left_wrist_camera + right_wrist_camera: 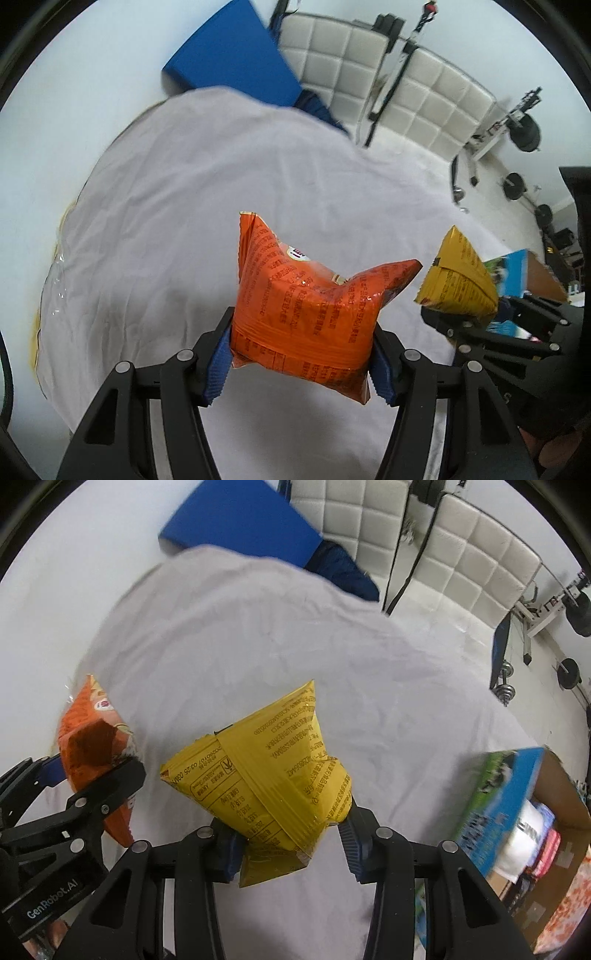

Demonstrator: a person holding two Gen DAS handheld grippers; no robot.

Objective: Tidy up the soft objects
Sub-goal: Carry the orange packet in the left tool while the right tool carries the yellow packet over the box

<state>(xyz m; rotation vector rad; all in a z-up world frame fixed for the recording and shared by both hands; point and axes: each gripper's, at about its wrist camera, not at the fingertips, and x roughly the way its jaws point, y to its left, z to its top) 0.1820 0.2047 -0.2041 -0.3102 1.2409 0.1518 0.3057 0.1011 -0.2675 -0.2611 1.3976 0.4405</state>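
My left gripper point(300, 363) is shut on an orange snack bag point(306, 306) and holds it above the white sheet point(184, 206). My right gripper point(291, 836) is shut on a yellow snack bag point(266, 779), also held above the sheet point(295, 635). In the left wrist view the yellow bag point(458, 280) and the right gripper point(461, 332) show at the right. In the right wrist view the orange bag point(92, 738) and the left gripper point(79, 790) show at the left.
An open cardboard box point(524, 812) holding soft packets stands at the right edge of the sheet; it also shows in the left wrist view point(517, 273). A blue board point(232, 55) lies at the far end. White padded chairs point(436, 96) and dumbbells point(517, 184) stand beyond.
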